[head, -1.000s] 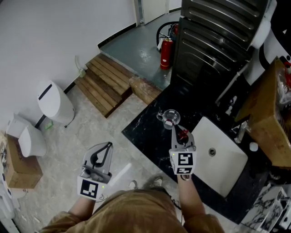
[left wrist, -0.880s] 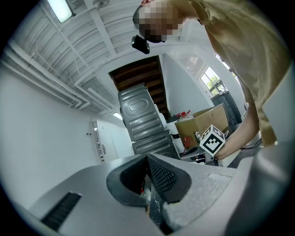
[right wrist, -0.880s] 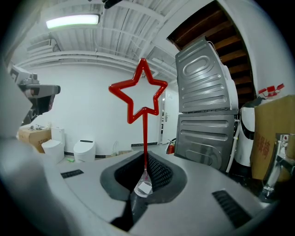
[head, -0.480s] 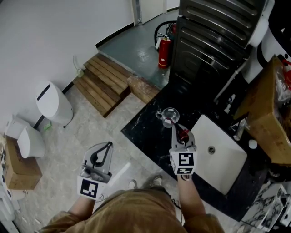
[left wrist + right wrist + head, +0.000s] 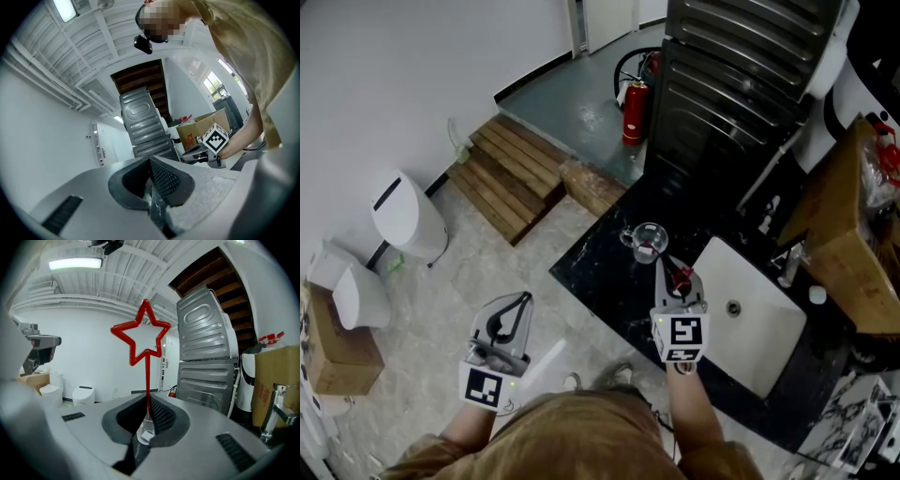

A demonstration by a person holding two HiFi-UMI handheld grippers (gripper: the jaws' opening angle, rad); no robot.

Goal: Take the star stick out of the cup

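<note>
The right tongs (image 5: 661, 269), held forward over the black table (image 5: 600, 281) near the cup (image 5: 649, 240), pinch the star stick (image 5: 141, 337), while the left tongs (image 5: 150, 174), lower beside the person, are closed on nothing.

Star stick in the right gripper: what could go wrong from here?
1. The right gripper pinches only the thin stem of the star stick low down, so the tall star could pivot or slip out.
2. The glass cup stands just ahead of that gripper on the black counter; a forward swing might knock it over.
</note>
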